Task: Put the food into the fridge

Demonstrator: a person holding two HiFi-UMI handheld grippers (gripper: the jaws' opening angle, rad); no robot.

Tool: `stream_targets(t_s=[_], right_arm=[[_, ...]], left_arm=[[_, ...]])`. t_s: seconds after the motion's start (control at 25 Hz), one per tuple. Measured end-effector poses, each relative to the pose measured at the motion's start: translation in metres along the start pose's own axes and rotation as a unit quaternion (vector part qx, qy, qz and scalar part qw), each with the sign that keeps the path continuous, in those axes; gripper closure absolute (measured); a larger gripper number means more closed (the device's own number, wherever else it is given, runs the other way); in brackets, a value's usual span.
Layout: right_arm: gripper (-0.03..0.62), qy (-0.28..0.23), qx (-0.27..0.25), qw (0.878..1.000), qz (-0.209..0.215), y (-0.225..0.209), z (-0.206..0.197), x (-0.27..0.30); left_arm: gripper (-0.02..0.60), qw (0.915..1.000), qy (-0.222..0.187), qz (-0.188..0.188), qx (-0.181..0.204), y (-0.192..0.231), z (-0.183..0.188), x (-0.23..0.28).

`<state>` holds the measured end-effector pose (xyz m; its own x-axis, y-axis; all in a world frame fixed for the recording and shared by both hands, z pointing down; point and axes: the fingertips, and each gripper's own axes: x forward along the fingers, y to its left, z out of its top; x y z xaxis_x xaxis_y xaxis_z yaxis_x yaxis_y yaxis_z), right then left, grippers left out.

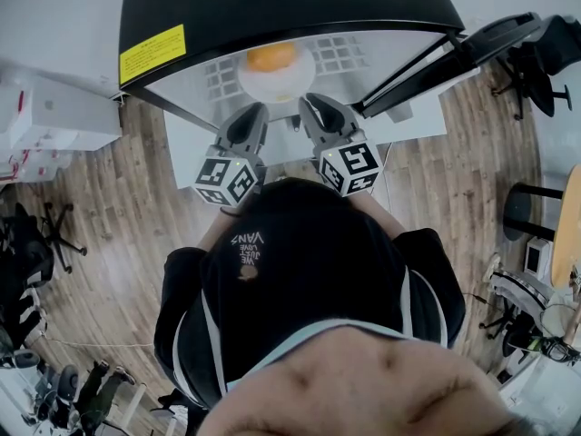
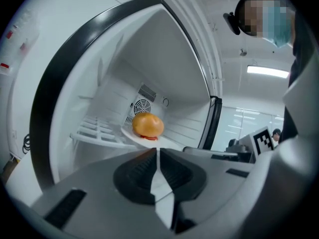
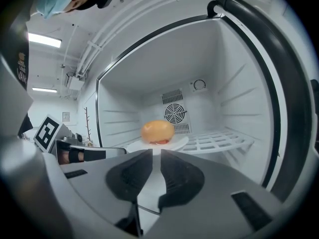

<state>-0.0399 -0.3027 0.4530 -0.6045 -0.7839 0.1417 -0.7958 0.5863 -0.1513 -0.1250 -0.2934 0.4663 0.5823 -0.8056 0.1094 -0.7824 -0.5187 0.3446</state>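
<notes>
Head view first, looking steeply down: the fridge (image 1: 272, 3) stands open with a yellow sticker (image 1: 152, 53) on its black top, and inside it the food (image 1: 271, 57), a round orange bun, sits on a white plate (image 1: 280, 84) on the wire shelf (image 1: 218, 78). Both tools are held up just in front of the opening, side by side. The left gripper (image 1: 260, 109) has its fingers drawn together, the right gripper (image 1: 309, 101) shows a slim slot between its own, and neither touches the plate. Over to the left gripper view: its jaws meet at the tips, a hairline of light between them at most, and they hold nothing. Beyond them the food (image 2: 148, 125) rests on the plate (image 2: 133, 133), a red layer under the bun, with the shelf (image 2: 97, 133) to the left and the round fan grille (image 2: 141, 106) just behind. Now the right gripper view: these jaws stand slightly apart, a narrow gap and nothing in it. Past the tips the food (image 3: 157, 131) sits on the plate (image 3: 175, 142) on the shelf (image 3: 214, 141), in front of the fan grille (image 3: 174, 113) on the back wall, clear of the right gripper (image 3: 155, 151).
</notes>
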Motion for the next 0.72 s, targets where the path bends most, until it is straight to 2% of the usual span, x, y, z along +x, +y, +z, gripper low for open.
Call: stream_targets(t_s=[0.2, 0.72], right_arm=[[0.559, 0.003, -0.003, 1.000, 0.004, 0.0032, -0.0023, 0.0016], [0.562, 0.005, -0.004, 1.000, 0.001, 0.0029, -0.0032, 0.0082]], left_arm=[[0.554, 0.9999, 0.001, -0.010, -0.001, 0.0004, 0.0006, 0.0023], [0.555, 0.9997, 0.002, -0.023, -0.010, 0.0027, 0.0010, 0.0067]])
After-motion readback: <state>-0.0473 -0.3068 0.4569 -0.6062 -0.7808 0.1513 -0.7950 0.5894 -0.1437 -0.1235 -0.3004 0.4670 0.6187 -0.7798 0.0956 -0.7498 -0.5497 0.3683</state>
